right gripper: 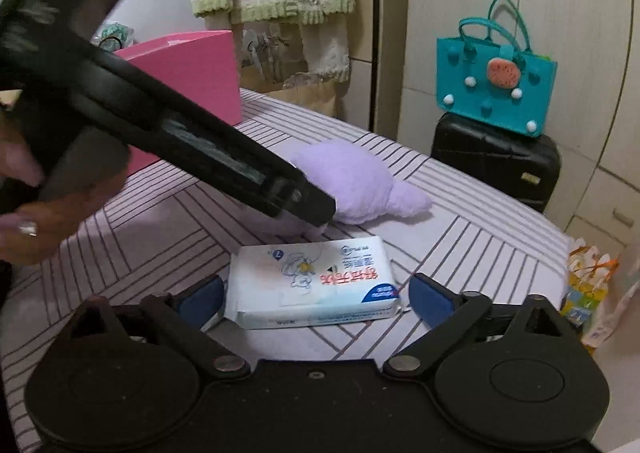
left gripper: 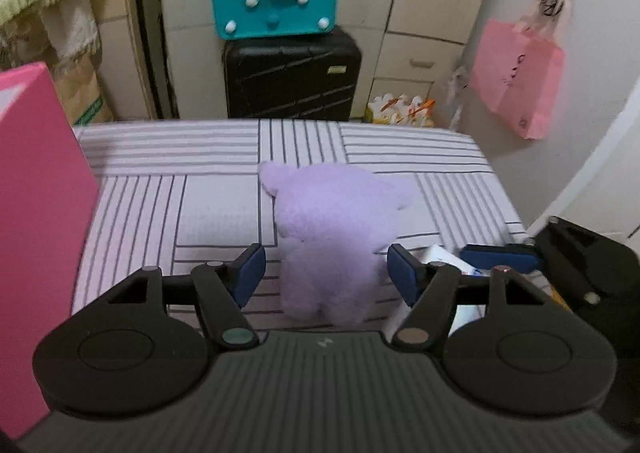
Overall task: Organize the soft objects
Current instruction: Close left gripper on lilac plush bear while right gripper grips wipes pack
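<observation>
A purple plush toy (left gripper: 332,229) lies on the striped bed (left gripper: 168,157). My left gripper (left gripper: 326,273) is open, its blue pads either side of the plush's lower part, not closed on it. In the right wrist view the plush (right gripper: 352,181) lies beyond a white tissue pack (right gripper: 312,277). My right gripper (right gripper: 316,299) is open with the tissue pack between its pads, not squeezed. The left gripper body (right gripper: 180,137) crosses that view from the upper left and hides part of the plush.
A pink box (left gripper: 36,221) stands at the bed's left edge and shows in the right wrist view (right gripper: 192,69). A black suitcase (left gripper: 292,77) with a teal bag (left gripper: 276,1) on top stands beyond the bed. A pink bag (left gripper: 520,85) hangs on the right wall.
</observation>
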`<state>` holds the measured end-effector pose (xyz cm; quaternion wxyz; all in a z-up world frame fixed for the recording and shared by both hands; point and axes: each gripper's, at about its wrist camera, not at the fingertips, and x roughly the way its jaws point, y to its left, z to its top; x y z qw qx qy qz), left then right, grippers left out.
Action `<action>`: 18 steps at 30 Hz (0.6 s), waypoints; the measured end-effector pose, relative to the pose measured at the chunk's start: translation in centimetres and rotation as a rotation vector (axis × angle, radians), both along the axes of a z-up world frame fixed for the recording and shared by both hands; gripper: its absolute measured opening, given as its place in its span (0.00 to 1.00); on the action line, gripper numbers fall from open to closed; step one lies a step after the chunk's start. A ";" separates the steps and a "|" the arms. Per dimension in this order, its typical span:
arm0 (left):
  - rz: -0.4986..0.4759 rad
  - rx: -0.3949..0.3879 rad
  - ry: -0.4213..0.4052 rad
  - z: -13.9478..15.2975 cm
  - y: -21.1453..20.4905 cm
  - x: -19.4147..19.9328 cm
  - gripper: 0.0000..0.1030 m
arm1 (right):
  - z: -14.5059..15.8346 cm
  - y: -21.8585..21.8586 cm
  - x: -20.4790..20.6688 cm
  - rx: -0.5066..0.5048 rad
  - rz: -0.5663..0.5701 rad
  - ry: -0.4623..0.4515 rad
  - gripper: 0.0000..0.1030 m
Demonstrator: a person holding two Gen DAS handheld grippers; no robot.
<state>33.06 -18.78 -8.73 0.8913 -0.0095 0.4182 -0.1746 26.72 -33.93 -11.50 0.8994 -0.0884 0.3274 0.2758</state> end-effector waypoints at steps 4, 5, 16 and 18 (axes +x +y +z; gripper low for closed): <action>-0.008 -0.007 -0.003 -0.6 -0.1 0.4 0.65 | 0.2 0.0 -0.6 -0.010 -0.009 -0.034 0.82; -0.017 0.005 -0.014 -0.8 -0.3 0.4 0.66 | 0.3 -0.1 -0.7 -0.009 -0.012 -0.034 0.82; -0.041 0.089 -0.077 -1.1 -2.0 0.1 0.72 | 0.1 -1.3 -1.9 0.015 -0.138 -0.022 0.83; -0.052 0.094 -0.079 -1.1 -2.2 0.1 0.75 | 0.0 -1.2 -2.3 0.019 -0.149 -0.025 0.85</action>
